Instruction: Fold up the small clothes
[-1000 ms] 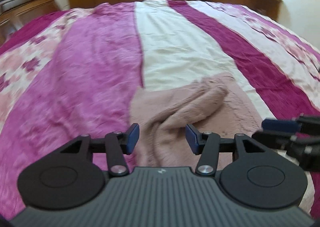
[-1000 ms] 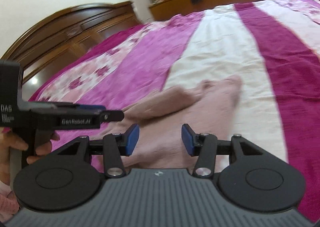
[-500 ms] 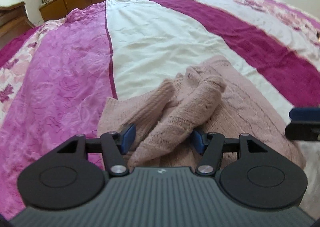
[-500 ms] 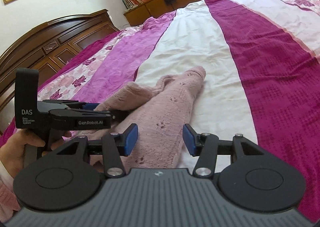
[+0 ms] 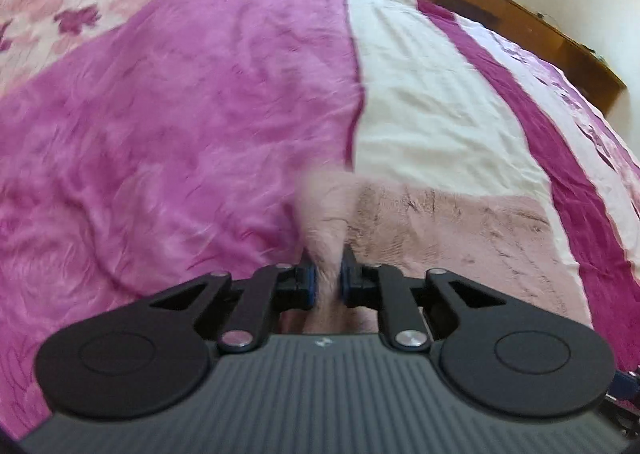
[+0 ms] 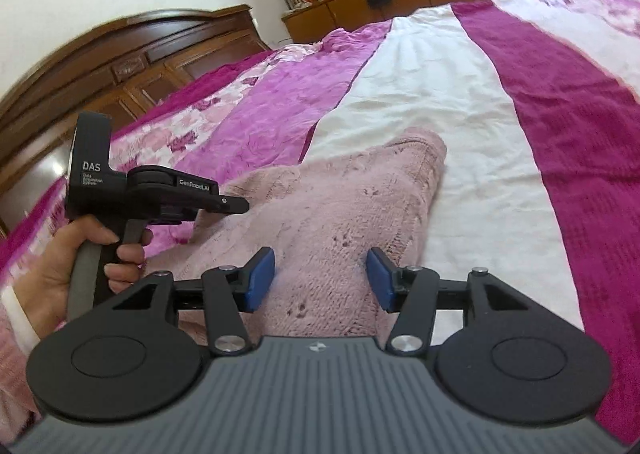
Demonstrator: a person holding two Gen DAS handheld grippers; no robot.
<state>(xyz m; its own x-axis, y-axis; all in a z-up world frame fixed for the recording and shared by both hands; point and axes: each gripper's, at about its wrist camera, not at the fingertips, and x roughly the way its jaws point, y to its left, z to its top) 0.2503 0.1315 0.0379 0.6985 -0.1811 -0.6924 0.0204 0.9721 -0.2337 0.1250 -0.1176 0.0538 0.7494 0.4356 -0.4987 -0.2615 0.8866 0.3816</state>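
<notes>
Now pinching the pink knit (image 5: pixel 460 230), "GenRobot.AI" left tool (image 5: pixel 327 281); right tool (image 6: pixel 320 278) gapes empty.

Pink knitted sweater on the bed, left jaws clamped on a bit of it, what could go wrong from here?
1. The left gripper pinches only a narrow bunched fold of the pink knitted sweater, so the fabric may slip out when pulled.
2. The right gripper hangs open over the sweater, holding nothing, so pulling may drag the whole garment across the bedspread rather than fold it.
3. The open knit could snag or stretch.
</notes>
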